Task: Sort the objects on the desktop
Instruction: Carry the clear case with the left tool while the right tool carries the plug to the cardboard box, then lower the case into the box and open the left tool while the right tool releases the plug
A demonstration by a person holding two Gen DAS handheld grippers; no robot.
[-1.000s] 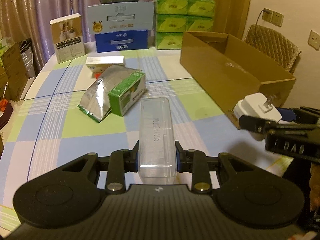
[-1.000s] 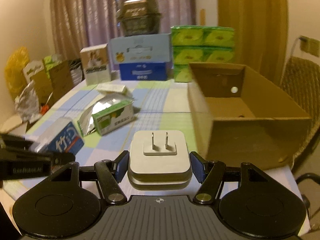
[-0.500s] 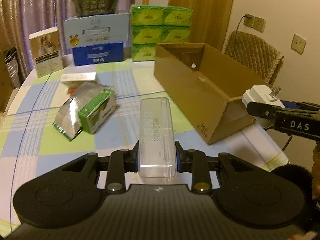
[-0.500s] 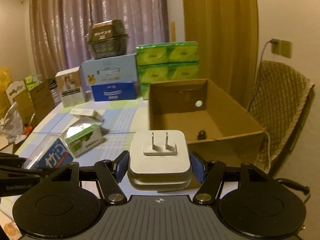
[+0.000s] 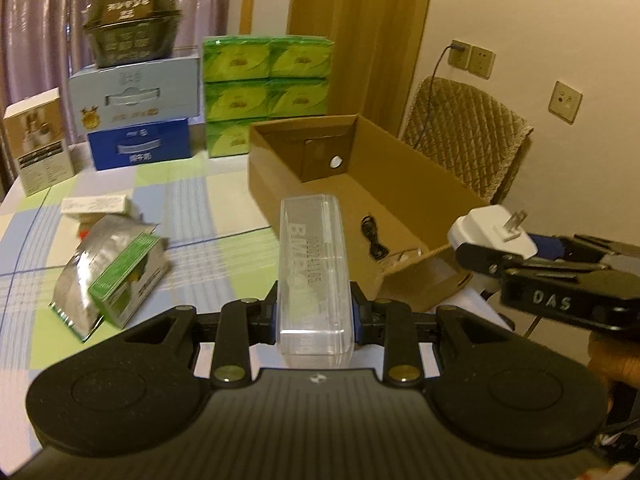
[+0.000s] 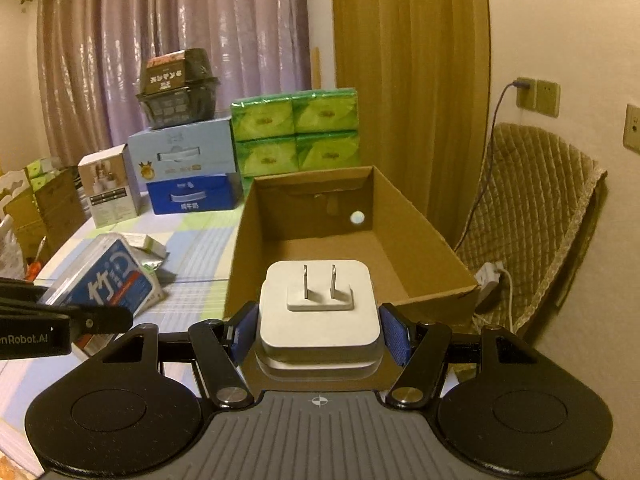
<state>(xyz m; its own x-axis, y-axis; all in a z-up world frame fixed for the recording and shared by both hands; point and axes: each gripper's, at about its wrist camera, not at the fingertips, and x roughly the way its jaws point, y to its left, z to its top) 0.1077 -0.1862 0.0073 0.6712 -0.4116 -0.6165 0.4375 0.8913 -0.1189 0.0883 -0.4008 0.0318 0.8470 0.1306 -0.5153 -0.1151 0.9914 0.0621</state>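
My left gripper (image 5: 314, 314) is shut on a long clear plastic case (image 5: 313, 264), held above the table just short of the open cardboard box (image 5: 280, 176). The same case (image 6: 100, 284), with a blue label, shows at the left of the right wrist view. A white plug adapter (image 6: 319, 308) with two prongs up sits clamped in my right gripper (image 6: 319, 334), raised over the near end of the cardboard box (image 6: 424, 240). In the left wrist view the adapter (image 5: 490, 232) hangs at the right. A black cable (image 5: 372, 236) lies in the box.
A silver pouch with a green carton (image 5: 112, 276) and a flat white box (image 5: 96, 205) lie on the checked tablecloth (image 5: 200, 184). Stacked cartons (image 5: 136, 112) and green tissue packs (image 5: 266, 88) line the far edge. A padded chair (image 6: 536, 208) stands right of the table.
Both grippers have risen and moved toward the cardboard box, each keeping its load. The box's inside, with the black cable, has come into view.
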